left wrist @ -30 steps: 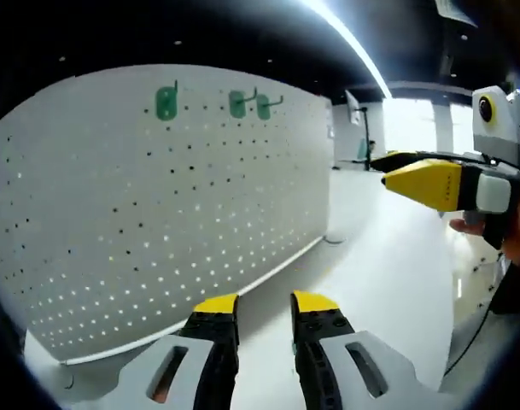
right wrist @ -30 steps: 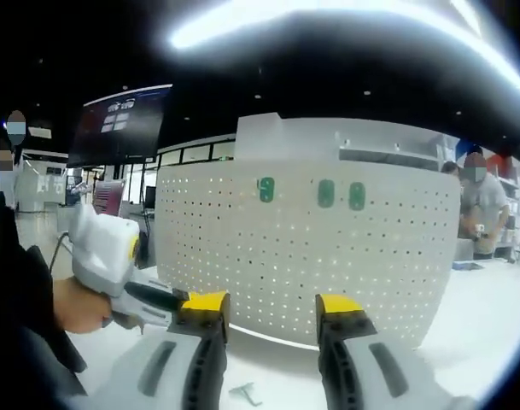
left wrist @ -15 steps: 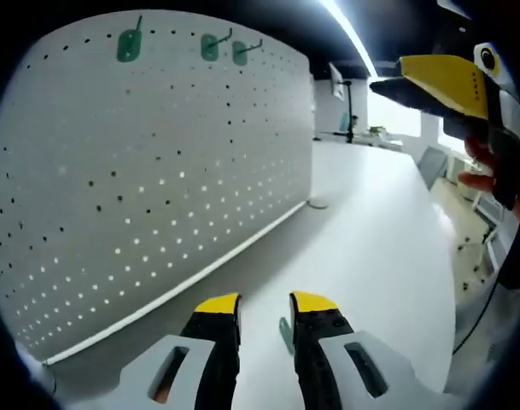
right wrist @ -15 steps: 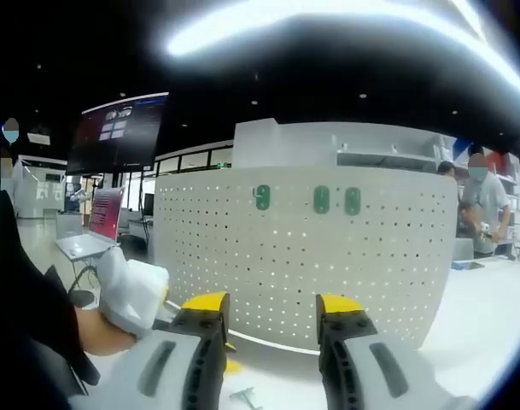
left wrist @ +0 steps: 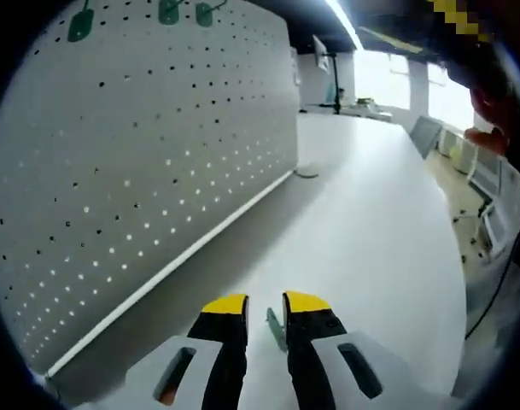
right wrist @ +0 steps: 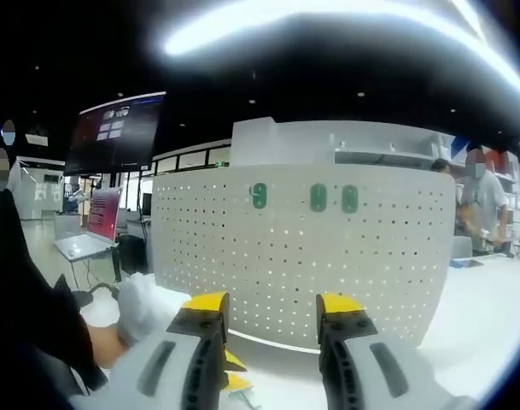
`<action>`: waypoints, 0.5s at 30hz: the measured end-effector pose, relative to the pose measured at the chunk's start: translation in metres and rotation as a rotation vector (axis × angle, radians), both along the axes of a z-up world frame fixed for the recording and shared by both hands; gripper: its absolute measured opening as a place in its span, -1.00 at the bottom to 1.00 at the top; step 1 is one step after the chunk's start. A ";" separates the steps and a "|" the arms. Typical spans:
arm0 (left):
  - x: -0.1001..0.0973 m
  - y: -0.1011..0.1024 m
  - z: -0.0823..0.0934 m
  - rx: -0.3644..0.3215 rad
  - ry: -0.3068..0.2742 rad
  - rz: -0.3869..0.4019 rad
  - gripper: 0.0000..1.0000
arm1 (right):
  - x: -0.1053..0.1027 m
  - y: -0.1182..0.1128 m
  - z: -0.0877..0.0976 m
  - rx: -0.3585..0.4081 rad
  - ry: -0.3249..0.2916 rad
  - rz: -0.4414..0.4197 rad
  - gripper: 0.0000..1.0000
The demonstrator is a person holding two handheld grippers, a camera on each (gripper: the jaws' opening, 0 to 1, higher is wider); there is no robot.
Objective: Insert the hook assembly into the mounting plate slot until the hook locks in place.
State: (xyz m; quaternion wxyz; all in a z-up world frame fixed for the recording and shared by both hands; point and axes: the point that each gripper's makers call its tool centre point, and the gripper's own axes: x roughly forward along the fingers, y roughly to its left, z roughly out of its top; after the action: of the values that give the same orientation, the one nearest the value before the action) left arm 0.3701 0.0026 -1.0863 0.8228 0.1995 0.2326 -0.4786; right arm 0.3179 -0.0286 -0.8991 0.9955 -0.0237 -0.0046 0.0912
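The left gripper (left wrist: 265, 305), fingers narrow around the green hook (left wrist: 276, 329) on the bench (left wrist: 379, 222), was reaching; closing comes next.

In the left gripper view, a green hook (left wrist: 275, 327) at bottom centre is mostly hidden between the jaw tips, its shape unclear. Green hooks (left wrist: 80, 26) on the pegboard (left wrist: 140, 162) at upper left are clipped by the frame's edge.
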 end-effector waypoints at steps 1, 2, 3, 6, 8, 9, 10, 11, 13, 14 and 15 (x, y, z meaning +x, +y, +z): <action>0.000 -0.001 -0.003 0.014 -0.009 -0.004 -0.67 | 0.000 0.000 0.000 0.000 0.000 0.000 -0.23; -0.001 -0.001 -0.005 0.021 -0.010 -0.006 -0.68 | 0.000 0.000 0.000 0.001 0.000 -0.001 -0.23; -0.001 -0.002 -0.008 0.035 -0.014 -0.014 -0.68 | 0.000 0.000 0.000 0.003 0.001 -0.001 -0.23; -0.001 -0.006 -0.012 0.051 -0.020 -0.021 -0.70 | 0.000 0.000 0.000 0.004 0.002 -0.001 -0.23; 0.000 -0.007 -0.016 0.062 -0.018 -0.024 -0.72 | 0.001 0.000 -0.001 0.005 0.004 -0.001 -0.23; 0.000 -0.008 -0.018 0.067 -0.018 -0.026 -0.72 | 0.001 0.000 -0.001 0.005 0.004 -0.001 -0.23; 0.000 -0.008 -0.020 0.072 -0.017 -0.028 -0.73 | 0.001 0.000 -0.001 0.006 0.004 0.000 -0.23; 0.000 -0.008 -0.021 0.073 -0.013 -0.030 -0.74 | 0.001 0.000 -0.001 0.008 0.004 0.000 -0.23; -0.001 -0.008 -0.024 0.080 -0.010 -0.033 -0.73 | 0.001 0.000 0.000 0.009 0.003 0.001 -0.23; -0.001 -0.007 -0.025 0.081 -0.008 -0.036 -0.74 | 0.001 0.000 0.000 0.011 0.003 0.002 -0.23; -0.001 -0.007 -0.026 0.081 -0.008 -0.039 -0.75 | 0.002 0.000 0.000 0.011 0.003 0.003 -0.23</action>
State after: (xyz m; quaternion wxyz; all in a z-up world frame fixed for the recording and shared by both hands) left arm 0.3695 -0.0047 -1.1122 0.8056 0.2393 0.2445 -0.4837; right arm 0.3195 -0.0283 -0.8992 0.9955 -0.0180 -0.0036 0.0927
